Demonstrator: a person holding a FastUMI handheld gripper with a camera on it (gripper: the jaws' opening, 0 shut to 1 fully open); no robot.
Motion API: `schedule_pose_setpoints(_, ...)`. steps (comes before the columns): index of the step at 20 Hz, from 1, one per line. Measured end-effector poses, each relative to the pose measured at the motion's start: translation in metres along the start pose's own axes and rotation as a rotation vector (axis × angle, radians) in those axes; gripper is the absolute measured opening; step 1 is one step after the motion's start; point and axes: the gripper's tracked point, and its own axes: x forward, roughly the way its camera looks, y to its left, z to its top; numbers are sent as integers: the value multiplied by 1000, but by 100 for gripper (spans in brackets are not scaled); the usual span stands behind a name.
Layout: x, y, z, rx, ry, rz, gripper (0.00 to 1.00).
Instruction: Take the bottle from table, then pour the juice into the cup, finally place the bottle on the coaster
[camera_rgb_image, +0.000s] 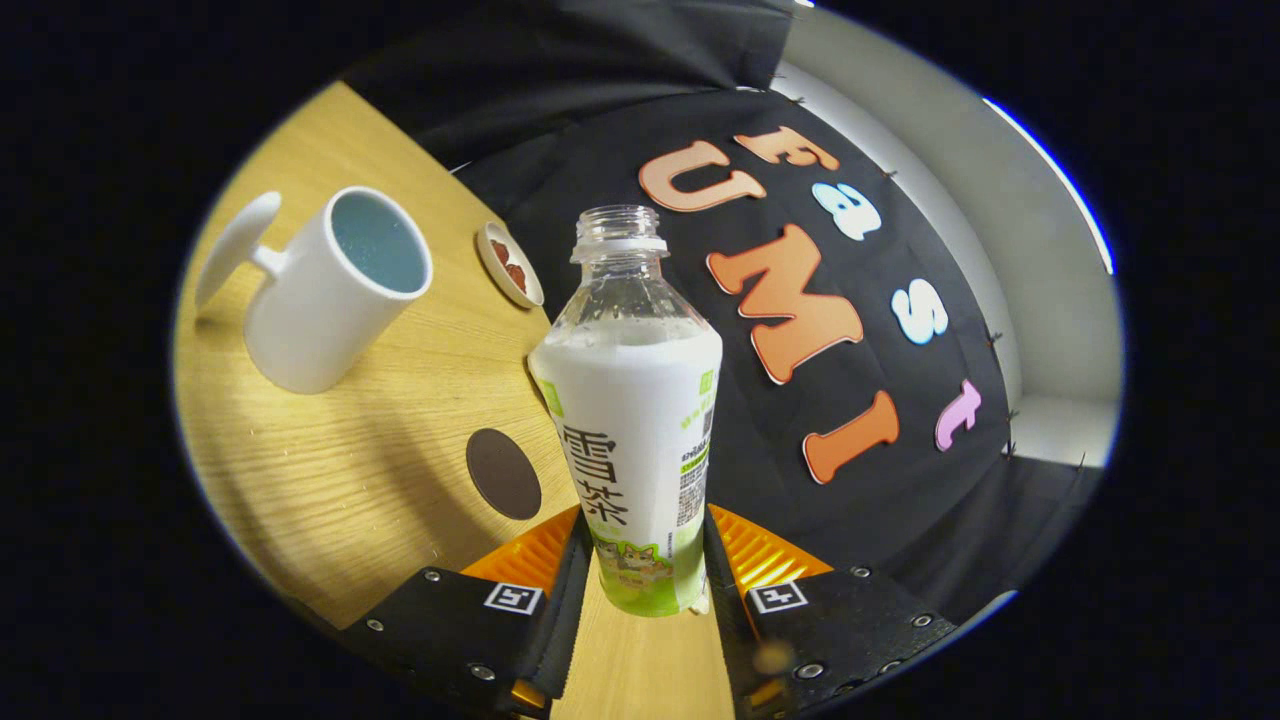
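An uncapped plastic bottle (632, 420) with a white and green label and pale liquid inside sits between my fingers; the gripper (645, 560) is shut on its lower body. The whole scene is tilted, and the bottle is held above the wooden table (330, 480). A white mug (330, 290) with a pale blue inside stands beyond the fingers on the far left side, its handle pointing away from the bottle. A dark round coaster (503, 473) lies flat on the table just left of the bottle, between it and the mug.
A small round dish (509, 264) with something reddish-brown in it rests on the table near the booth wall, between the mug and the bottle's neck. The black cloth wall (900, 480) stands behind the bottle to the right.
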Motion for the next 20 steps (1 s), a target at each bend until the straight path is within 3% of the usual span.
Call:
schedule_pose_setpoints(4,6,10,4,-56,-16,19,61)
schedule_pose_setpoints(11,10,8,13,-229,-62,-13,61)
schedule_pose_setpoints(20,11,4,20,-342,-98,-39,60)
